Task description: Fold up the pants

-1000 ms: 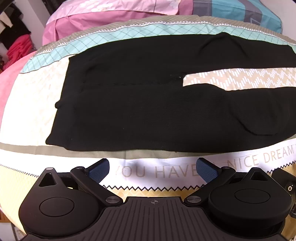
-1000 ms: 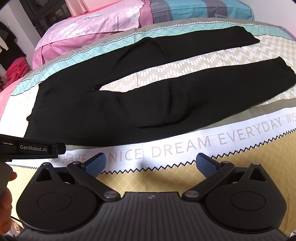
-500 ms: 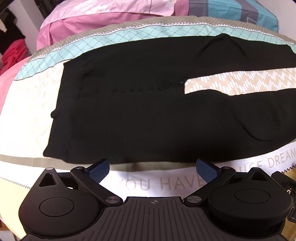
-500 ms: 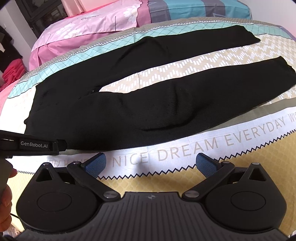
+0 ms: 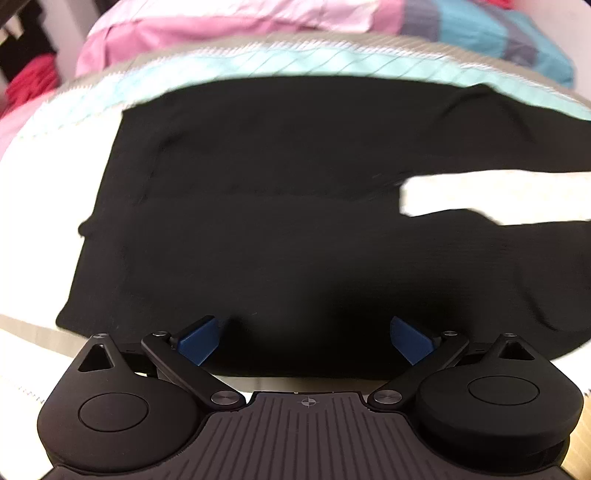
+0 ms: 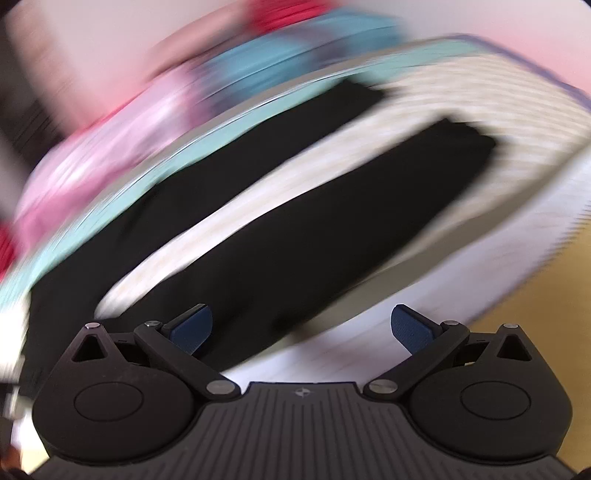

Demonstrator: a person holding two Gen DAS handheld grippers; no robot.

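Black pants (image 5: 280,206) lie flat on the bed with the waist to the left and the two legs running right. My left gripper (image 5: 306,339) is open and empty over the near edge of the waist part. In the right wrist view the pants (image 6: 332,229) show as two legs stretching up and to the right, with a strip of bedcover between them. My right gripper (image 6: 303,328) is open and empty; its left fingertip (image 6: 192,328) is over the near leg and its right one over the bedcover. This view is heavily blurred.
The bedcover (image 5: 44,206) is cream, beige and teal, and it also shows in the right wrist view (image 6: 480,280). Pink and blue pillows (image 5: 258,26) lie along the far side. Red clothing (image 5: 29,77) sits off the bed at the far left.
My left gripper has moved forward over the near edge of the pants. My right gripper has swung quickly to the right along the near leg, toward the cuffs. Both have stayed open.
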